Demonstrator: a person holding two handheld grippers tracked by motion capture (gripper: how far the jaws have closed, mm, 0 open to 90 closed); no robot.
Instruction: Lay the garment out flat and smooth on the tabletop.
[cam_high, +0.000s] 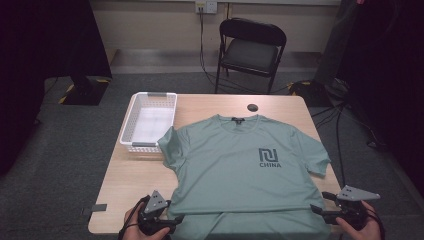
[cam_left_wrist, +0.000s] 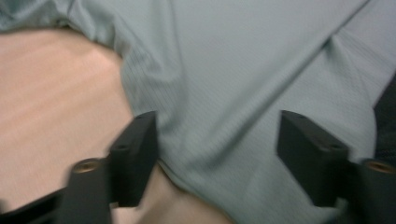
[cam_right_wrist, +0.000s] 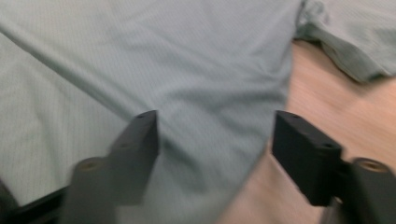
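Note:
A sage-green T-shirt (cam_high: 240, 160) with a dark "CHINA" logo lies flat, front up, on the wooden table (cam_high: 130, 185), its hem hanging over the near edge. My left gripper (cam_high: 172, 220) sits at the shirt's lower left corner. In the left gripper view its jaws (cam_left_wrist: 217, 149) stand apart over the cloth (cam_left_wrist: 243, 70), astride the side edge. My right gripper (cam_high: 316, 212) is at the lower right corner. Its jaws (cam_right_wrist: 215, 149) are spread with the shirt's side edge (cam_right_wrist: 163, 60) between them, and the pads are clear of the cloth.
A white plastic basket (cam_high: 131, 120) stands at the table's far left, touching the shirt's left sleeve. A small black round object (cam_high: 253, 107) lies beyond the collar. A black folding chair (cam_high: 252, 47) is behind the table. Cables run across the floor at right.

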